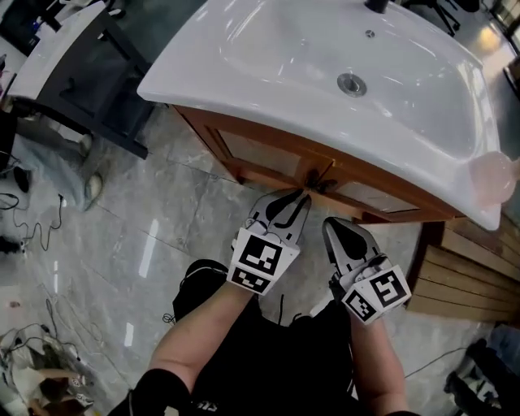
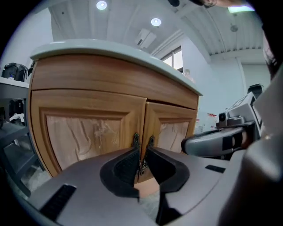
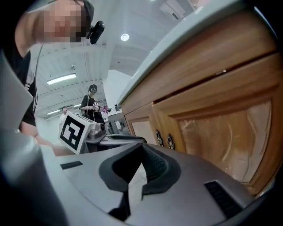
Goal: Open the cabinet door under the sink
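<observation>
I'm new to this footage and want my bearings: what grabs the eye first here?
A broad white sink fills the top of the head view, over a wooden cabinet whose two doors are closed. Below it, the left gripper, jaws a slit apart, points at the dark ornate handles at the doors' seam; the right gripper, jaws together, sits beside it.

Bright ceiling lights (image 2: 101,5) glare off the white sink (image 1: 276,49), while both gripper views bulge and darken at the corners.
</observation>
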### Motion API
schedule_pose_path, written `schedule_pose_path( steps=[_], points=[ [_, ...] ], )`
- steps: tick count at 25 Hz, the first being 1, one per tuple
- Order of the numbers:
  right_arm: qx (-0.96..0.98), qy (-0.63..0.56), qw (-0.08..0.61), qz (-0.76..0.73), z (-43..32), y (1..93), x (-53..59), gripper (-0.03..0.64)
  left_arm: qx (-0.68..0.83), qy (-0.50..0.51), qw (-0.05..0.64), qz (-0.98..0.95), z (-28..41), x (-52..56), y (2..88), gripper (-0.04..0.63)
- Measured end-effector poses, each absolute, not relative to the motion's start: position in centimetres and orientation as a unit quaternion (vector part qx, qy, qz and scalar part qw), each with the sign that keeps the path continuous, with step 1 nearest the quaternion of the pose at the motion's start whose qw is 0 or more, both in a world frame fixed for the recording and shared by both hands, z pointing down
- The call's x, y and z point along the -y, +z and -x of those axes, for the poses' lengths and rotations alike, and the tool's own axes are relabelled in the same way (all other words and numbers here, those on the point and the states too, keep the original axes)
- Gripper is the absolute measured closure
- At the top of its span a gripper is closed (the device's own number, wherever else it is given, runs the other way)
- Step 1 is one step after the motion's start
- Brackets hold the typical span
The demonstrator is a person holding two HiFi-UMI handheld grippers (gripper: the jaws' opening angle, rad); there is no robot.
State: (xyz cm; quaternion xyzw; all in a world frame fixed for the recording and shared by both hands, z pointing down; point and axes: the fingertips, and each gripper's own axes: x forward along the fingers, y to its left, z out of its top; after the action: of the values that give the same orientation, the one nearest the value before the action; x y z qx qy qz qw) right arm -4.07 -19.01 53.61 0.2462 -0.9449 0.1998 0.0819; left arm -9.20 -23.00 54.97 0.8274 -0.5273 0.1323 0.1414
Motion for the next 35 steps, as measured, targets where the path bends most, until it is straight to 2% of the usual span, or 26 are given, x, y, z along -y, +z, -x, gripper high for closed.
schedule_pose_path(
  steps=[1,3,8,14,22,31,33,34,35],
  points=[
    [0.947,0.195,0.074,-0.246,4.1,54.7,19.3,0.603,0.527,0.132,0.138,-0.828,9.2,23.5,55.8,0.509],
    [0.951,0.183,0.061,-0.242,4.3,56.4,19.7,0.603,0.527,0.129,0.132,-0.830,9.0,24.4,57.1,0.462],
    [0.958,0.160,0.045,-0.235,3.6,59.1,19.3,0.603,0.536,0.123,0.130,-0.825,8.5,25.6,59.2,0.448],
    [0.956,0.156,0.040,-0.247,1.4,60.1,18.4,0.603,0.565,0.122,0.129,-0.806,8.8,26.2,60.1,0.484],
    [0.953,0.148,0.041,-0.260,-2.0,59.3,17.3,0.602,0.573,0.132,0.132,-0.798,8.3,26.8,60.1,0.500],
    [0.958,0.141,0.049,-0.245,-2.0,59.4,17.3,0.601,0.551,0.108,0.149,-0.814,8.9,25.2,59.5,0.523],
    [0.960,0.136,0.053,-0.240,-1.6,59.7,17.6,0.601,0.521,0.089,0.141,-0.837,8.1,24.2,58.6,0.543],
    [0.961,0.132,0.057,-0.236,-1.2,59.9,17.8,0.600,0.486,0.075,0.133,-0.860,6.6,23.3,57.7,0.584],
    [0.962,0.128,0.063,-0.231,-0.7,60.4,17.9,0.592,0.449,0.075,0.116,-0.883,4.4,22.1,57.0,0.584]
  ],
)
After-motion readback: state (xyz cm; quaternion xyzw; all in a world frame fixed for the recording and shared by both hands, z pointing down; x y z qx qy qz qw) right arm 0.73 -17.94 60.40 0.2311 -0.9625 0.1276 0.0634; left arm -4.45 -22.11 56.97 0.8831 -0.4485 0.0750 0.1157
